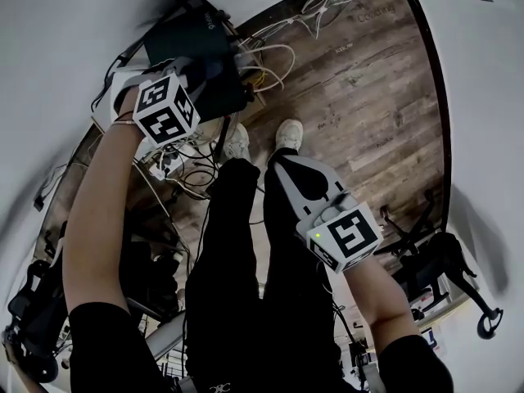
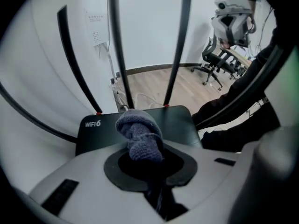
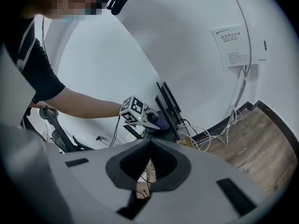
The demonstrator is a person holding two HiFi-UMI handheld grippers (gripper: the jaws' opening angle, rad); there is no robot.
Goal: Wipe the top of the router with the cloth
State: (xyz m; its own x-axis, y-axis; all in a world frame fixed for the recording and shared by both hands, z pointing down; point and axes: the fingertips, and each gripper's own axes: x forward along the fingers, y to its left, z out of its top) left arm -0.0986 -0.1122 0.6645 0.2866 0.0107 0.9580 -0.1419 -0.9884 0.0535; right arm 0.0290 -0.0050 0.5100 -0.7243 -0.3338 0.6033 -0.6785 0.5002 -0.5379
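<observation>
The black router (image 2: 180, 122), marked WiFi6, lies flat with several tall antennas (image 2: 117, 45) standing at its back edge. My left gripper (image 2: 140, 148) is shut on a bunched blue-grey knit cloth (image 2: 138, 132), which rests on the router's top near its front edge. In the head view the left gripper (image 1: 192, 74) reaches over the router (image 1: 205, 47) by the white wall. My right gripper (image 1: 280, 160) hangs low and away from it, above the person's legs, shut with nothing in it. From the right gripper (image 3: 149, 144) view, the router (image 3: 169, 121) and the left gripper (image 3: 152, 120) are seen from afar.
White and black cables (image 1: 274, 56) tangle on the wooden floor (image 1: 368, 97) beside the router, with a power strip (image 1: 168, 164) below it. A wall box (image 3: 231, 45) hangs on the white wall. Office chairs (image 2: 217, 62) stand farther off. The person's shoes (image 1: 286, 133) are close to the router.
</observation>
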